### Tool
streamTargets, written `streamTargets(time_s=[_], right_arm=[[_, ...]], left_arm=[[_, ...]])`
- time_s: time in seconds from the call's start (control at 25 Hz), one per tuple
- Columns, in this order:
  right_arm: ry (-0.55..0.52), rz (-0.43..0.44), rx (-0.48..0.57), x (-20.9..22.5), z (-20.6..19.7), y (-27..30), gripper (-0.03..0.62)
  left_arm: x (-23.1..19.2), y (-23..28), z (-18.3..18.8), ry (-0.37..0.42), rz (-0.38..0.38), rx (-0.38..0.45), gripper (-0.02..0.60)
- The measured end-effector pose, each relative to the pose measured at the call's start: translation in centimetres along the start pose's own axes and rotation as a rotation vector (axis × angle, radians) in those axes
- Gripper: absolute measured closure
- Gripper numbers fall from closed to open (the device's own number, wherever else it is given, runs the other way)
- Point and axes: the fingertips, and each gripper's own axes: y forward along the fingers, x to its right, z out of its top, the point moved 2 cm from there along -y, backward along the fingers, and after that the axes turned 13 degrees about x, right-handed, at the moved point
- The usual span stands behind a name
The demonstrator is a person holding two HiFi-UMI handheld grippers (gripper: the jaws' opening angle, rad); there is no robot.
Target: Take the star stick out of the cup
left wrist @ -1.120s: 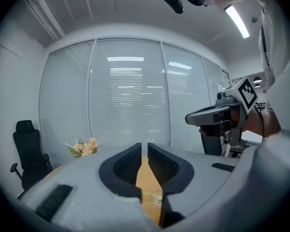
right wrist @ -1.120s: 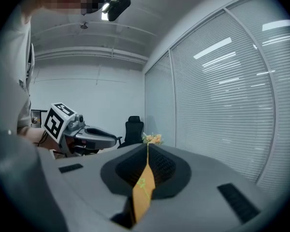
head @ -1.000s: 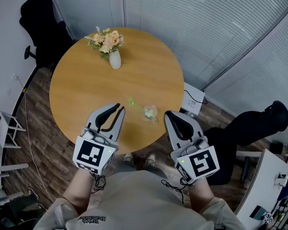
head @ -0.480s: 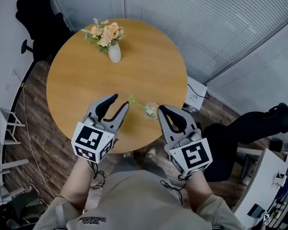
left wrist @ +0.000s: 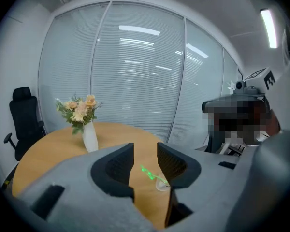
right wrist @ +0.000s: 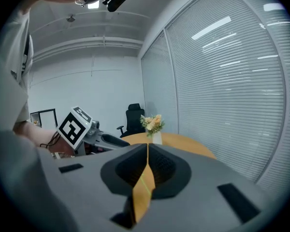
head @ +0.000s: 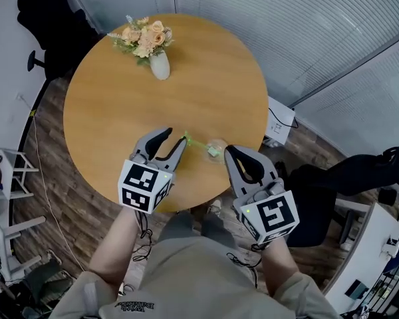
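- I am looking down on a round wooden counter (head: 113,118), with both grippers hovering over its near edge in the lower middle of the head view.
- The left gripper (head: 173,138) is holding its jaws apart, having just been opening them. Nothing is sitting between them.
- In the left gripper view, the left gripper (left wrist: 145,151) is framing the star stick (left wrist: 148,172) and the cup (left wrist: 161,184) through its gap, both lying beyond the tips on the counter.
- The right gripper (head: 231,153) is keeping its jaws closed on nothing, the tips meeting in the right gripper view (right wrist: 147,148).
- The clear cup (head: 217,146) is sitting between the two grippers, just beside the right one's tip. I cannot tell whether it is upright or tipped.
- The green star stick (head: 198,143) is resting in the cup, slanting out toward the left jaws.
- A white vase of flowers (head: 159,65) is standing well apart, at the counter's far edge in the upper left.
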Motion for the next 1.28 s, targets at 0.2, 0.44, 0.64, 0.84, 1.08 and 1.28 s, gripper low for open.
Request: streamTargets(time_s=[0.2, 0.44, 0.64, 0.84, 1.08, 1.28], right_arm=[[0.023, -0.005, -0.027, 0.6, -1.4, 0.4, 0.562], [0.044, -0.012, -0.063, 0.8, -3.0, 0.3, 0.562], [0.061, -0.014, -0.083, 0.7, -3.9, 0.3, 0.562], [0.077, -0.019, -0.096, 0.5, -4.4, -0.1, 0.562], [0.09, -0.034, -0.112, 0.7, -5.3, -0.7, 0.562], [0.091, -0.043, -0.119, 0.7, -5.5, -1.2, 0.562]], left_arm=[[-0.7, 1.4, -2.4, -0.038, -0.007, -0.053, 0.426], [-0.7, 2.5, -4.4, -0.103, -0.024, -0.093, 0.426], [0.2, 3.5, -5.9, -0.135, -0.056, -0.134, 0.426], [0.3, 4.1, -7.0, -0.196, -0.058, -0.158, 0.426], [0.6, 4.6, -7.8, -0.213, -0.06, -0.168, 0.452], [1.1, 4.6, -8.3, -0.231, -0.07, -0.173, 0.521]])
